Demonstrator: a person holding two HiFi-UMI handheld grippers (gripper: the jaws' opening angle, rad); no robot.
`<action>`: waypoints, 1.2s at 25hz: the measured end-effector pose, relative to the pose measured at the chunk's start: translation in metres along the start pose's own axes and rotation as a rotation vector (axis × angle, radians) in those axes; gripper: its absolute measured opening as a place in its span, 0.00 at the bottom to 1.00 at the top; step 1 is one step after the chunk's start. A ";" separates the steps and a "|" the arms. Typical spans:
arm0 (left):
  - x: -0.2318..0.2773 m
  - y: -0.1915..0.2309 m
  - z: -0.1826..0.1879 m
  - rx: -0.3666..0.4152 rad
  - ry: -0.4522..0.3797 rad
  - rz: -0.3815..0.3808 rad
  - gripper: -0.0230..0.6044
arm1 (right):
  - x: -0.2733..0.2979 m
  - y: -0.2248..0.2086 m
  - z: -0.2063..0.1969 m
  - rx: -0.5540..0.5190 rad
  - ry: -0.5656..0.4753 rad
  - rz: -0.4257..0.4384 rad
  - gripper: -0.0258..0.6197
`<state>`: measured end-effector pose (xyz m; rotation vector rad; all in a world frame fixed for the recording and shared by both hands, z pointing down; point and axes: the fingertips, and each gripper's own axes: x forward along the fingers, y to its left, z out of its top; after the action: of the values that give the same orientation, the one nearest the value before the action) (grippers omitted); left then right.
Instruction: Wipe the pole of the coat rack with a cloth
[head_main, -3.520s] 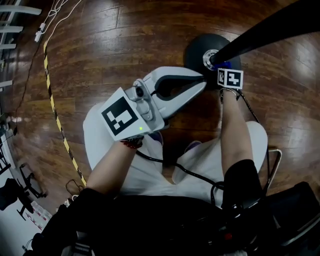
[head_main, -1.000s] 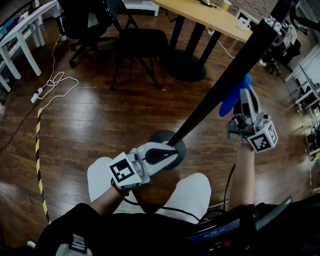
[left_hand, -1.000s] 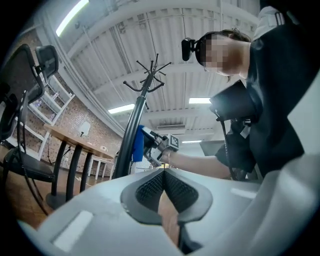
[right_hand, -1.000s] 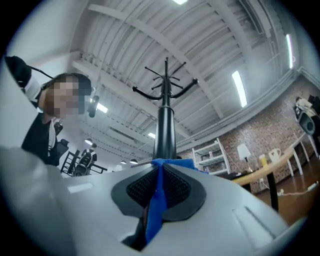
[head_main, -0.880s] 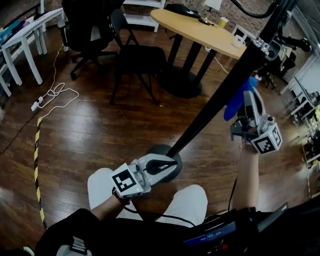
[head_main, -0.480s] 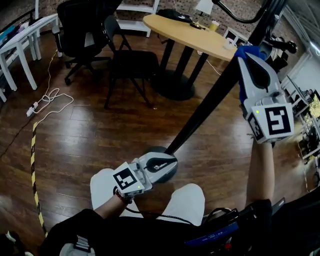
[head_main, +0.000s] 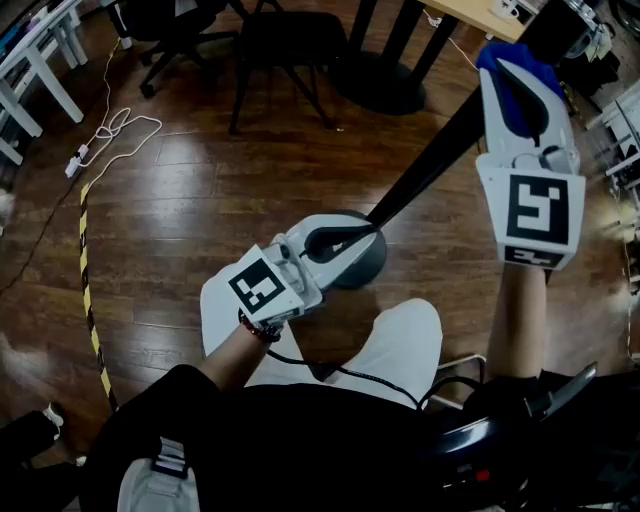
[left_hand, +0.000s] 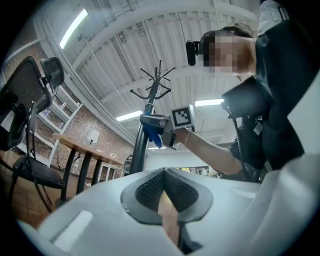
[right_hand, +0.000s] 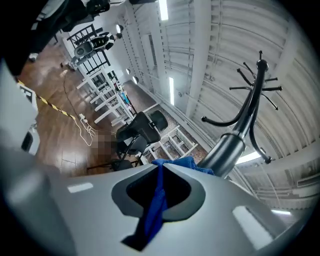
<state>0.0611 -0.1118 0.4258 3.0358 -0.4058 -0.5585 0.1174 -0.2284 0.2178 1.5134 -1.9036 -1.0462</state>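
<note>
**Operator:** How are my jaws sitting?

**Spotter:** Your right gripper (right_hand: 159, 169) is clamping the blue cloth (right_hand: 152, 215), jaws together on it. The bunched end is pressing against the pole (right_hand: 226, 146), high up its length. Your left gripper (left_hand: 164, 176) is pinching nothing. Its tips are meeting low beside the pole, just above its round base (head_main: 372, 268). Whether they are touching the pole, I cannot tell.

**Operator:** How am I getting a good wipe out of this?

**Spotter:** By my judgement, you're wanting the cloth and not the grey jaw shells riding on the pole. Try pressing lightly and sliding along the pole in one long pass. Then try working round the pole for its far side. The rack is looking easy to tip, so steadying the pole down low with your left could be helping.

**Operator:** Any writing showing?

**Spotter:** Only the black-and-white square marker (head_main: 530, 210) on your right cube. No brand or words are showing that I can read.
</note>
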 end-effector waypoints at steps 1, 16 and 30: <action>-0.004 0.004 -0.005 -0.005 0.016 0.015 0.03 | -0.002 0.014 -0.009 0.001 -0.002 0.009 0.07; -0.045 0.051 -0.087 -0.065 0.093 0.164 0.03 | -0.021 0.216 -0.157 0.044 0.009 0.120 0.07; -0.082 0.076 -0.163 -0.110 0.179 0.180 0.03 | -0.042 0.422 -0.310 0.053 0.142 0.330 0.07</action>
<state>0.0260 -0.1673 0.6120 2.8729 -0.6086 -0.2868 0.1191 -0.2304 0.7429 1.2094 -2.0048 -0.7276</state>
